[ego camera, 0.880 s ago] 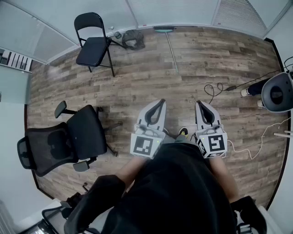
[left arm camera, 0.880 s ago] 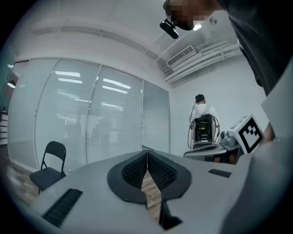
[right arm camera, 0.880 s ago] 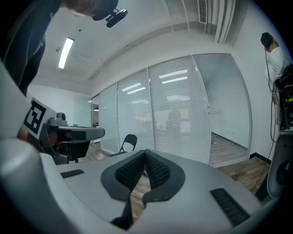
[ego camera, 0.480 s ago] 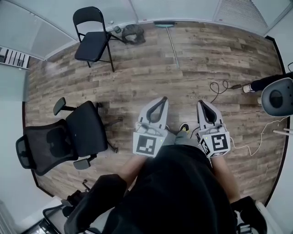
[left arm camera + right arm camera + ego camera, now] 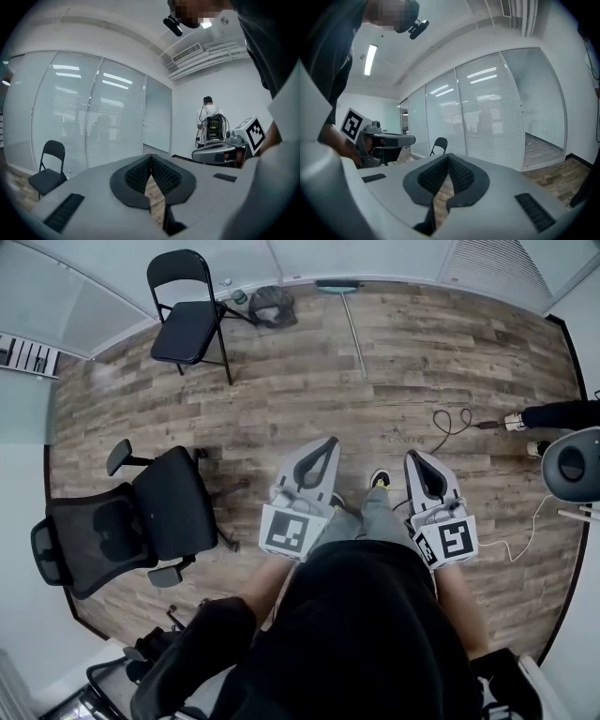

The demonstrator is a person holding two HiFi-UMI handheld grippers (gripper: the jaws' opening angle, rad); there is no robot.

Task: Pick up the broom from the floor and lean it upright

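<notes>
You wear a loose black top (image 5: 366,634) and grey trousers (image 5: 377,517). Your light-grey left gripper (image 5: 328,442) and right gripper (image 5: 413,458) match — black ribbed pads (image 5: 136,176), black-and-white square-marker cubes (image 5: 288,532).

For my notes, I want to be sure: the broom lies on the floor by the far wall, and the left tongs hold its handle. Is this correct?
Not quite. The broom lies on the floor by the far wall, but the left tongs hold nothing: the left gripper view shows them shut and empty, and the head view shows them far from the handle.
</notes>
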